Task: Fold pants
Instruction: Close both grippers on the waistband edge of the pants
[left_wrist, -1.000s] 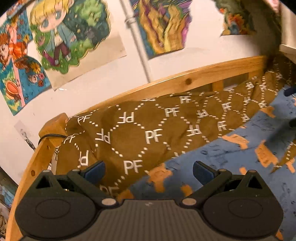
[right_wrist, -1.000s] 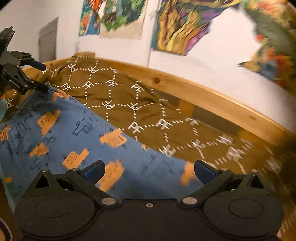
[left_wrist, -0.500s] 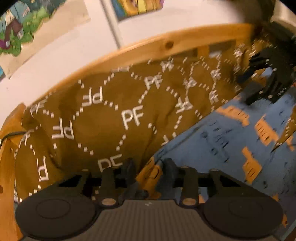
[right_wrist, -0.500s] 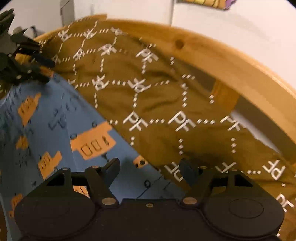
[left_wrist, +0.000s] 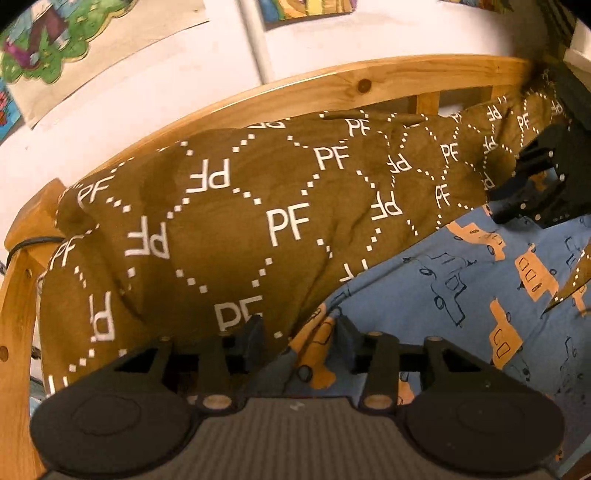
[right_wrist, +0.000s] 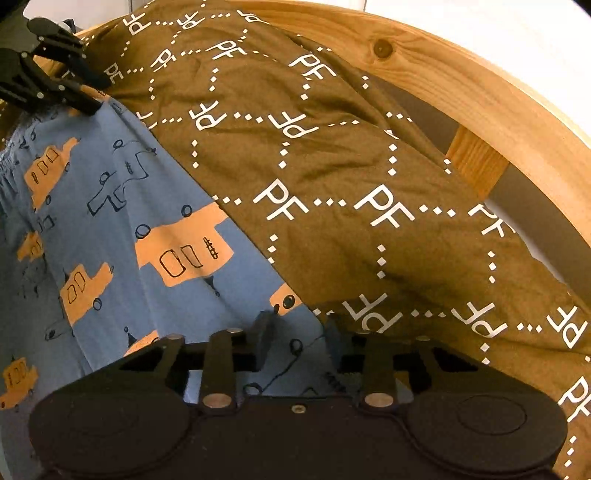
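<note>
Pants: the blue pants (left_wrist: 424, 291) with orange truck prints lie spread flat on the brown blanket, their far edge running along it from one gripper to the other.
Pants, seen from the right: the same blue cloth (right_wrist: 110, 229) fills the left half of the view; a gathered waistband shows at the far left edge.
Left gripper: the left gripper (left_wrist: 297, 338) sits at the near end of the pants' edge, partly open and opening a little; a bunched fold of blue and orange cloth stands between its fingers (left_wrist: 253, 332). Whether the pads press the fold I cannot tell.
Right gripper: the right gripper (right_wrist: 301, 338) is at the other end of that edge, narrowly open and closing; flat blue cloth lies between its fingers (right_wrist: 264, 330), and the pads do not look to be pinching it.
Blanket: the brown blanket (left_wrist: 258, 221) printed with white "PF" letters and dotted diamonds lies under and beyond the pants.
Bed frame: a wooden rail (left_wrist: 369, 83) curves behind the blanket.
Wall: a white wall with coloured posters (left_wrist: 48, 44) rises behind the rail.
</note>
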